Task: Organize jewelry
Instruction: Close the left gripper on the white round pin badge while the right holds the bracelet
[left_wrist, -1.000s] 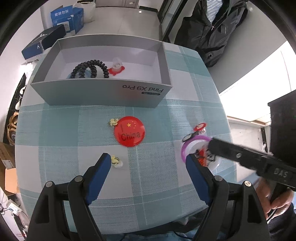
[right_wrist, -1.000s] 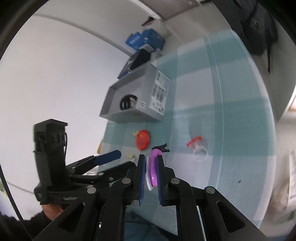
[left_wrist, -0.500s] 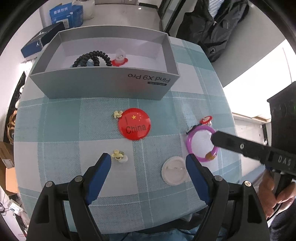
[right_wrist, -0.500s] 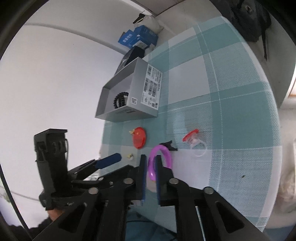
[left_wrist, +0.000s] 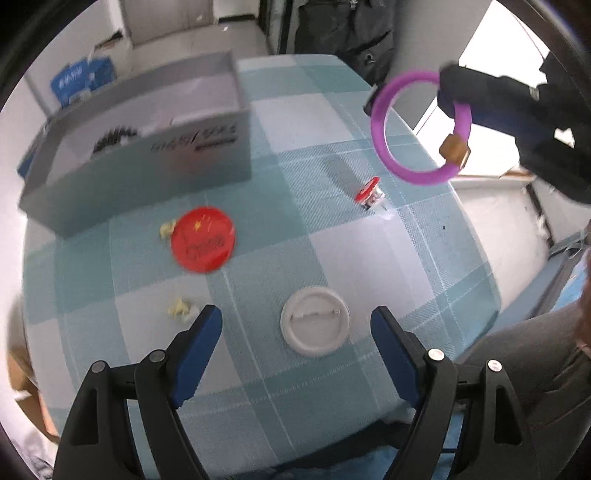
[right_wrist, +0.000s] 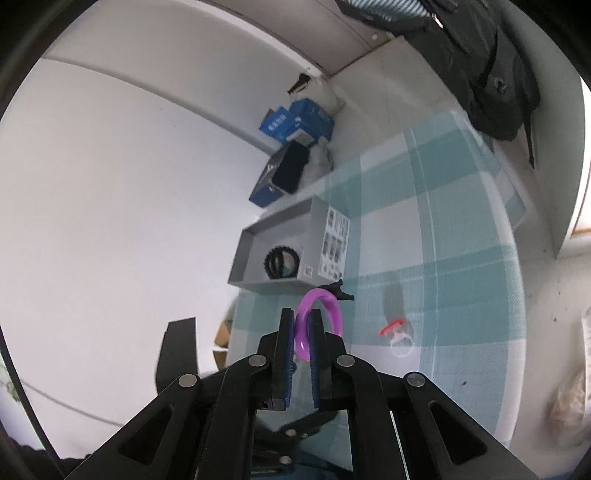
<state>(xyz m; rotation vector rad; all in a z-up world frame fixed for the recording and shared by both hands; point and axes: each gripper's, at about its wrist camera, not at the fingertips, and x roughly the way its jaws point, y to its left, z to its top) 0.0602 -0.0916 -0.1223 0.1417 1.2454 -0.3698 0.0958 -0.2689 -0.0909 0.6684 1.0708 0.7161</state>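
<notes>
Fingers of the right gripper (right_wrist: 302, 332) are pinched on the purple bracelet (left_wrist: 421, 127), pads flat against its band on both sides. Fingers of the left gripper (left_wrist: 295, 332) are spread wide w/ nothing between them, hovering over the white pin badge (left_wrist: 315, 321), which lies back-up on the checked tablecloth (left_wrist: 369, 266).

Change vs. a sec ago: bracelet was on the cloth near the red-topped ring (left_wrist: 369, 192); it's now lifted clear and hangs in the air above the table's far right side, gold bead (left_wrist: 453, 147) at the low end. Ring itself hasn't moved. Left gripper has shifted so the white badge, not seen at first, now sits btwn its open fingers.

Meaning for task: pick-up of the bracelet looks complete; probable next step is transfer to the grey box (left_wrist: 147, 155), which already holds a black coiled band (right_wrist: 280, 263). Box is well apart from the bracelet, so a carry across the table is req'd.

Still loose on the cloth: red badge (left_wrist: 203, 240), two small yellow pieces (left_wrist: 179, 308), ring, white badge. Left gripper appears lined up for the white badge, but no contact yet.
</notes>
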